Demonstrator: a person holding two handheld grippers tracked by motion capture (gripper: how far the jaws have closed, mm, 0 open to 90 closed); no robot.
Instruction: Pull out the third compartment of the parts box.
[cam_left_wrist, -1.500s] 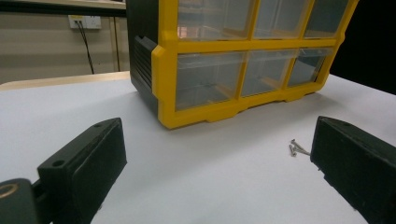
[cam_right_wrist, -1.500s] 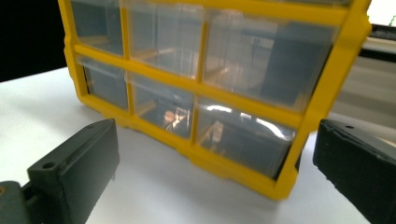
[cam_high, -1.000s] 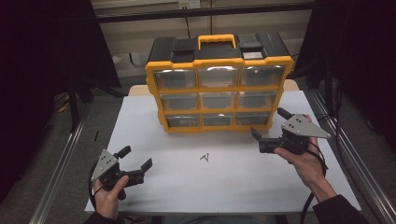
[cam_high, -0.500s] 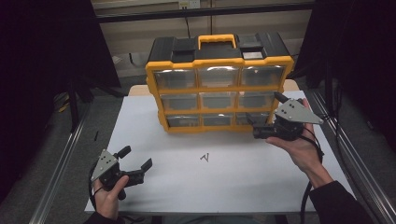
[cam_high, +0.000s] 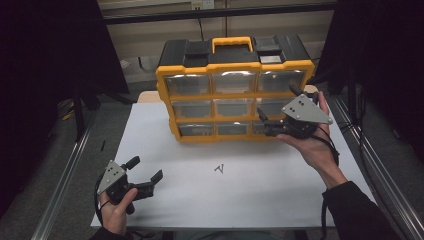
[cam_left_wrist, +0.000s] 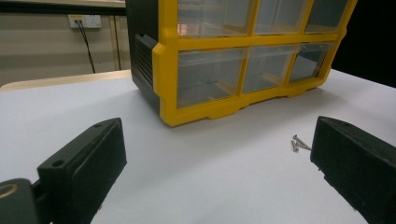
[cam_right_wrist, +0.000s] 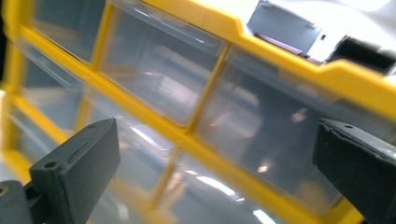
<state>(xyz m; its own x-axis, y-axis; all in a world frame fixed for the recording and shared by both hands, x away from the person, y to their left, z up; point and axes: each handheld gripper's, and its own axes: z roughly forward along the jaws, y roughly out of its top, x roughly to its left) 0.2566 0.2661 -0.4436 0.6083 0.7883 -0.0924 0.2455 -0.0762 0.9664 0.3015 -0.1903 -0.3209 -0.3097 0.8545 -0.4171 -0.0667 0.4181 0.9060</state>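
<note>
A yellow and black drawer cabinet (cam_high: 234, 90) with clear drawers stands at the back of the white table (cam_high: 280, 190). My right gripper (cam_high: 276, 107) is open, held up right in front of the cabinet's right-hand drawers (cam_right_wrist: 187, 93), jaws wide apart and tilted. Near the table's front left corner my left gripper (cam_high: 145, 169) rests low, open, with nothing between its jaws. Two small screws (cam_high: 219, 169) lie on the table in front of the cabinet; in the left gripper view the screws (cam_left_wrist: 299, 143) sit just inside the right jaw, and the cabinet (cam_left_wrist: 233, 56) stands beyond.
Metal rails run along both table sides (cam_high: 65, 175). A wall outlet (cam_left_wrist: 84, 20) and cable are behind the table. Dark curtains flank the scene.
My right gripper has risen and moved forward and left, from beside the cabinet's lower right corner to right in front of its right drawers. The left gripper has stayed put.
</note>
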